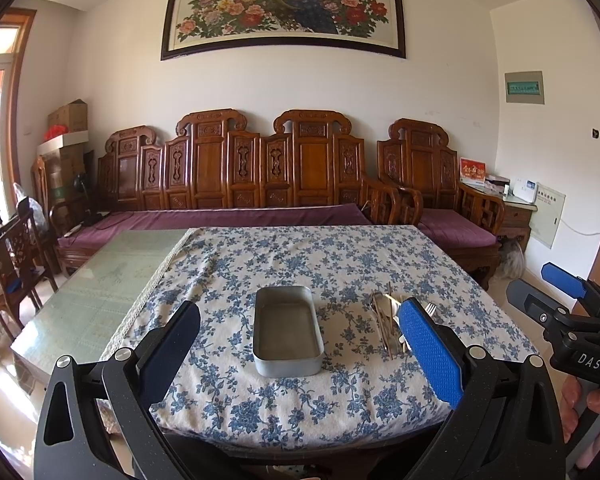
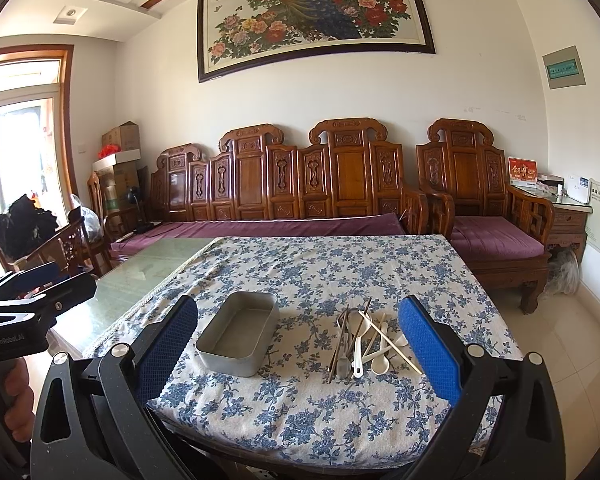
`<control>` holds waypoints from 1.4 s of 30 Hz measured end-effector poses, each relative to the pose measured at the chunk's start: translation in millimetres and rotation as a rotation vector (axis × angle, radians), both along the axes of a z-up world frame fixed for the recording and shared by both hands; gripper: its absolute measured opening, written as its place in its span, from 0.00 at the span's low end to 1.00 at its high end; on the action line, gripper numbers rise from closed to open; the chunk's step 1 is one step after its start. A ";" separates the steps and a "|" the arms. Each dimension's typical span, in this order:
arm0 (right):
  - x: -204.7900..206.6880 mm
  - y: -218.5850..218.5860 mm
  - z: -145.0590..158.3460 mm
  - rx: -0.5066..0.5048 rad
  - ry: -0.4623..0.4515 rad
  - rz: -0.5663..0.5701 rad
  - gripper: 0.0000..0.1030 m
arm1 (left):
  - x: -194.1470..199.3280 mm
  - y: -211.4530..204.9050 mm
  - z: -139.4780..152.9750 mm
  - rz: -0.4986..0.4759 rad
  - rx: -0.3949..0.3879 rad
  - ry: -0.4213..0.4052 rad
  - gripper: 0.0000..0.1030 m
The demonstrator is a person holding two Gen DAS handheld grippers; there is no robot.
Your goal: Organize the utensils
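Observation:
An empty grey metal tray (image 1: 287, 330) (image 2: 240, 332) sits on the blue floral tablecloth (image 1: 300, 264) (image 2: 320, 272) near the front edge. To its right lies a pile of utensils (image 2: 366, 338) (image 1: 388, 326): white spoons, chopsticks, metal pieces and a fork. In the left wrist view my right finger partly hides the pile. My left gripper (image 1: 300, 340) is open and empty, held above the near table edge in front of the tray. My right gripper (image 2: 300, 340) is open and empty, in front of the tray and pile. The right gripper also shows at the right edge of the left wrist view (image 1: 564, 292).
A bare glass tabletop (image 1: 100, 284) (image 2: 140, 272) lies left of the cloth. A carved wooden sofa with purple cushions (image 1: 228, 216) (image 2: 268, 226) stands behind the table, an armchair (image 2: 496, 236) at the right. A wooden chair (image 1: 16, 264) stands at the left.

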State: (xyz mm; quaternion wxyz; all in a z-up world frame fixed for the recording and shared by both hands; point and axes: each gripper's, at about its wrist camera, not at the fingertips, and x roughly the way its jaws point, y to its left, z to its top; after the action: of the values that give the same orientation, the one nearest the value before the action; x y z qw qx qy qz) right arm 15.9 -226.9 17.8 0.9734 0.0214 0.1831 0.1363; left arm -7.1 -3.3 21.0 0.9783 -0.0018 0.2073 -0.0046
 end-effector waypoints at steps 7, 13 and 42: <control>0.3 0.0 -0.6 0.001 0.000 -0.001 0.98 | -0.1 -0.2 -0.3 0.001 0.001 0.000 0.94; 0.6 -0.3 -0.9 0.002 0.001 0.000 0.98 | -0.3 -0.4 -1.1 0.000 0.001 0.001 0.94; 121.5 -35.4 -71.3 -0.060 0.227 0.008 0.85 | 107.6 -15.6 -83.6 -0.113 -0.007 0.276 0.94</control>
State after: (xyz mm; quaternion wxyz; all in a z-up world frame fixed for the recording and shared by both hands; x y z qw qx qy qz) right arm 137.4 -262.3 -53.5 0.9460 0.0066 0.2962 0.1314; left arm 100.5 -18.9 -62.5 0.9386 0.0060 0.3396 -0.0603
